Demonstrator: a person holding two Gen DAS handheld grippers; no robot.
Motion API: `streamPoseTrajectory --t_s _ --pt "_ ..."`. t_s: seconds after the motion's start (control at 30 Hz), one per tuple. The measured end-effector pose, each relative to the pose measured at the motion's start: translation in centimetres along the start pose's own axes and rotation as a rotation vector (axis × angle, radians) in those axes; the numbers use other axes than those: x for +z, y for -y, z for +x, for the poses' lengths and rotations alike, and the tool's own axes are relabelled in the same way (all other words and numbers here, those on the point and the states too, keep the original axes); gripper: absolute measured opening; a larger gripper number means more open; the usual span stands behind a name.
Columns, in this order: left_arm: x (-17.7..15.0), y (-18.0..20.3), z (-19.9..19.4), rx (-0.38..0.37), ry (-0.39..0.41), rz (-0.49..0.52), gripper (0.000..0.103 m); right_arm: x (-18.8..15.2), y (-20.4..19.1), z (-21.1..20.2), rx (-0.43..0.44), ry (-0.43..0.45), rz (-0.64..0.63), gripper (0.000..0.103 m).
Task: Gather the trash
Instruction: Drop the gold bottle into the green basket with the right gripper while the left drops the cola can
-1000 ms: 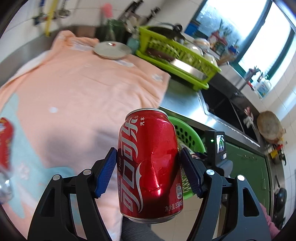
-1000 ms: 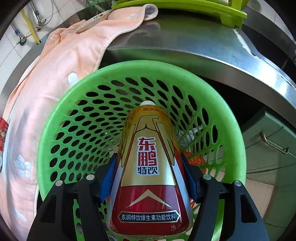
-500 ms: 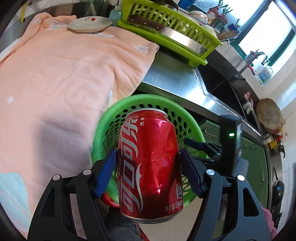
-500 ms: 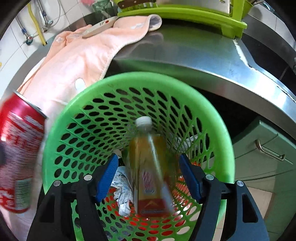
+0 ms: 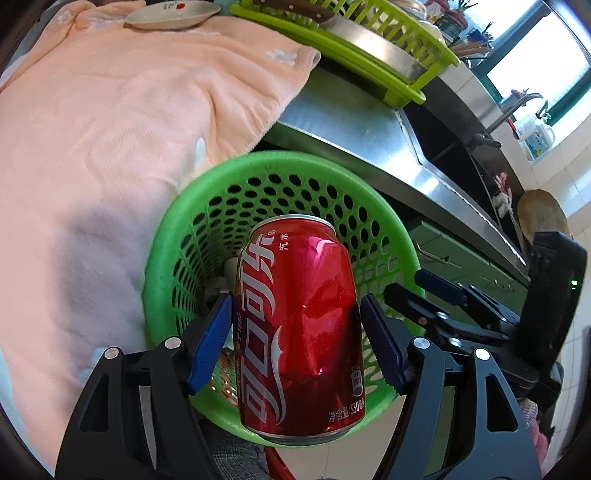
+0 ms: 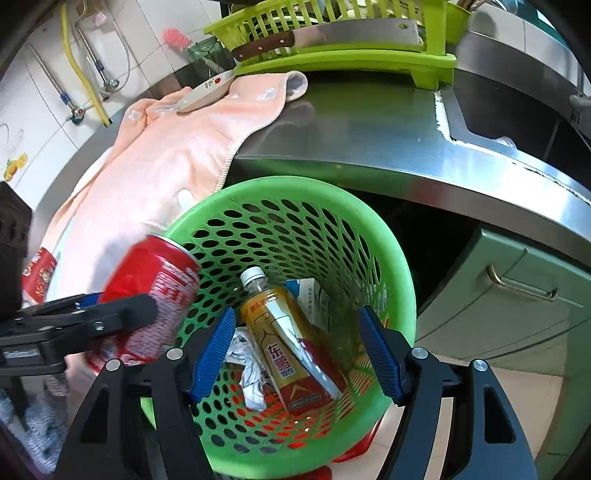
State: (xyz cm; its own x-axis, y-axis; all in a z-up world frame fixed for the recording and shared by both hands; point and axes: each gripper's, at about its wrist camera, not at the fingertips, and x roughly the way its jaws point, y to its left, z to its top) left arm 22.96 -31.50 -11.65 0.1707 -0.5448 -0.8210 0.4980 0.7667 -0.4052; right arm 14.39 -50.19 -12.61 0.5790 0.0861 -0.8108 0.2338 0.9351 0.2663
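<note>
My left gripper holds a dented red cola can upright between its blue pads, just over the near rim of the green perforated basket. Its jaws are easing open, and the can still sits between the pads. In the right wrist view the same can hangs at the basket's left rim. My right gripper is open and empty above the basket. Inside the basket lie a yellow energy-drink bottle and crumpled paper.
A peach towel covers the steel counter behind the basket and carries a plate. A lime dish rack holds a cleaver. Green cabinet doors are on the right, and a red packet lies on the towel.
My left gripper carried the can from above the towel down to the basket. My right gripper let go of the bottle, which dropped into the basket, then rose.
</note>
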Motion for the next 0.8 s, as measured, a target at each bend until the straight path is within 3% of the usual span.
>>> streamPoseTrajectory --t_s 0.1,0.3,0.57,0.8 --pt "-0.2 0.1 -0.1 0.002 0.007 0.007 0.076 -0.3 0.2 -0.7 0.007 0.013 0.014 0.067" --pt "-0.7 0.0 -1.2 0.004 0.023 0.008 0.077 -0.7 0.3 -1.9 0.017 0.030 0.031 0.067" --pt "-2.3 -1.3 -6.3 0.036 0.104 0.007 0.077 -1.5 -1.3 -3.6 0.053 0.053 0.031 0.067" --pt "-4.4 -3.7 -11.3 0.091 0.180 -0.017 0.077 -2.0 -5.1 -4.3 0.092 0.061 -0.017 0.071"
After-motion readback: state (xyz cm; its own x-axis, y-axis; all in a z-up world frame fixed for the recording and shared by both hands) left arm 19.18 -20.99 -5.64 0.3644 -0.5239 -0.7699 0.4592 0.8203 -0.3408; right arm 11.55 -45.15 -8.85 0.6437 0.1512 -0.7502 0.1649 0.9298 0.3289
